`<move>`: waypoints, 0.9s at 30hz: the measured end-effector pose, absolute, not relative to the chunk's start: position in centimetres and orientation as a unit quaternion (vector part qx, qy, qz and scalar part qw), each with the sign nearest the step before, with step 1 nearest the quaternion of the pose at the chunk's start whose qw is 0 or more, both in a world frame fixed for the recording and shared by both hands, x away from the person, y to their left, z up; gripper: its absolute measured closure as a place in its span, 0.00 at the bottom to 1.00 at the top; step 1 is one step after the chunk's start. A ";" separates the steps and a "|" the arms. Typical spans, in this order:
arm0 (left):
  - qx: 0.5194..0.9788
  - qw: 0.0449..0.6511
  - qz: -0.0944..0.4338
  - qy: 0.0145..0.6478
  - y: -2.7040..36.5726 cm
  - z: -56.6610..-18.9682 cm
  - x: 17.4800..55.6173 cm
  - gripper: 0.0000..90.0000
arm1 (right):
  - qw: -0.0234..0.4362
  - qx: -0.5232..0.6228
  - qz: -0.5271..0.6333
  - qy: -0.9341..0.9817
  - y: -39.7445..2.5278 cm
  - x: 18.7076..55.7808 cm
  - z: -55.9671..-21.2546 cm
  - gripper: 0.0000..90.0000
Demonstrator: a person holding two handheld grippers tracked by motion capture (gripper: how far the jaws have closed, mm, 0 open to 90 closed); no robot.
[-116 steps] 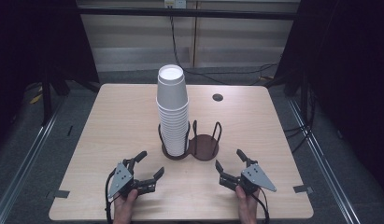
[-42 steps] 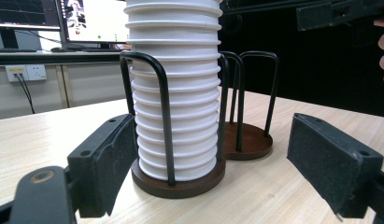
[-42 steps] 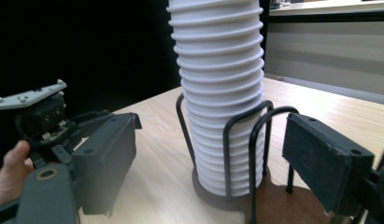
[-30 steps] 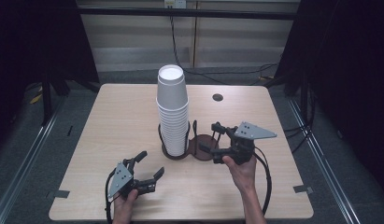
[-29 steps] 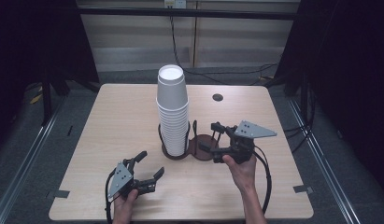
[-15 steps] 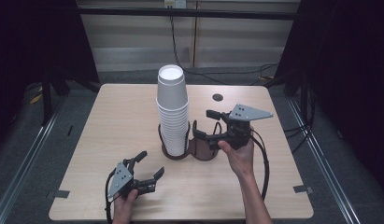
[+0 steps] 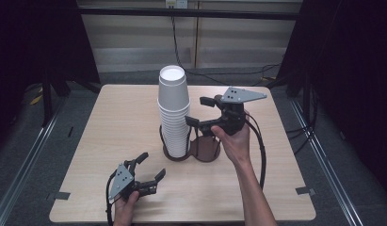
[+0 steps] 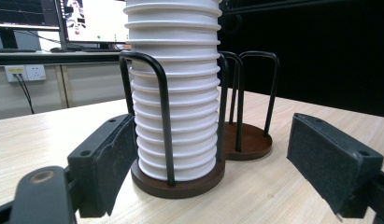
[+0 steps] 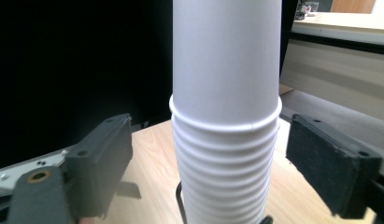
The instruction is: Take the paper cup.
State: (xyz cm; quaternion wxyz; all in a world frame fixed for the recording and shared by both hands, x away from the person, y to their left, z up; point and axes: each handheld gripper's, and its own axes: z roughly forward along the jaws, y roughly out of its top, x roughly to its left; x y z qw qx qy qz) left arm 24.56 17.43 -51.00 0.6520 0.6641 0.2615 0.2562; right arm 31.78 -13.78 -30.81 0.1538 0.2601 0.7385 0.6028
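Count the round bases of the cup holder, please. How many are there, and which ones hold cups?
2. The left base holds the stack of white cups; the right base beside it, joined to it, is empty. The right hand-held gripper is open beside the stack.

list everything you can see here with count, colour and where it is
stack of cups: one stack, white, upside down in the left ring of the holder, mid table
cup holder: one, dark brown base with black wire loops, two rings, right ring bare
table: one, light wood, centre of the high view
small round disc: one, dark, far side of the table
tape marks: two, grey, near corners of the table
right gripper: one, black with grey plate, raised beside the top of the stack, fingers open on either side of it
left gripper: one, black with grey plate, low at the near left, fingers open, facing the holder
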 end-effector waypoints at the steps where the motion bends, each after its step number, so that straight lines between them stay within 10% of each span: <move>1: 0.664 0.652 0.256 0.262 17.4 -51.0 24.6 0.17 | 0.153 0.259 0.603 0.739 -13.6 31.9 -30.6 0.15; 27: 0.664 0.652 0.256 0.261 17.5 -51.0 24.6 0.17 | 0.139 0.247 0.562 0.777 -9.5 37.3 -26.1 0.15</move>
